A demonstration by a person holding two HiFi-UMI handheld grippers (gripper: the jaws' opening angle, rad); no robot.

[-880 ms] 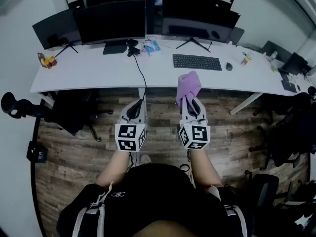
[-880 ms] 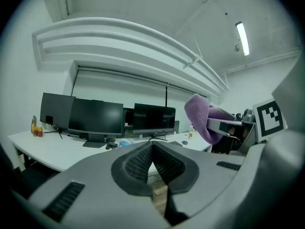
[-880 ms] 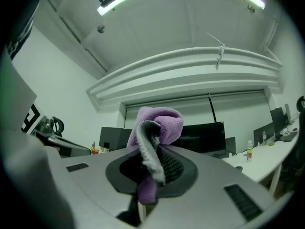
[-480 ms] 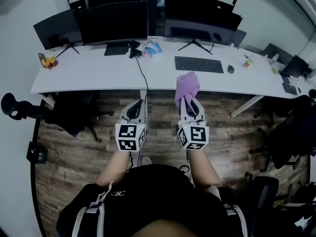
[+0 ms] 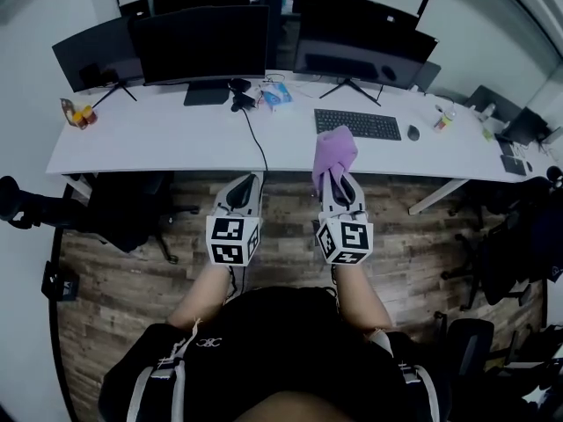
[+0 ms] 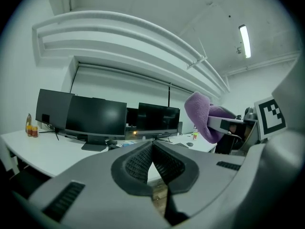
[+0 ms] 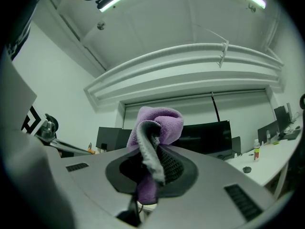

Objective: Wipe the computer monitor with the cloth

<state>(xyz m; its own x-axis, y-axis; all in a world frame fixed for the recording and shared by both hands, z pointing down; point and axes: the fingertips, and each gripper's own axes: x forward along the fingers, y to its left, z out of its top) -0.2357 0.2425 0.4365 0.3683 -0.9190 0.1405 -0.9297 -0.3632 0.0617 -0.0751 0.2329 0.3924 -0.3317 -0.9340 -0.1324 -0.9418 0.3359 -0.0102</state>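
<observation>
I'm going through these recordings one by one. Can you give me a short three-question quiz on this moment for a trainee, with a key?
1. Multiple choice: which gripper holds the purple cloth? A) left B) right C) neither
2. True or false: the cloth is pressed against a monitor screen.
3. Fill in: the left gripper has its jaws ___, with nothing between them.

Key
1. B: the right gripper is clamped on the cloth.
2. False: the cloth is held in the air, well short of the monitors.
3. Together (shut).
</observation>
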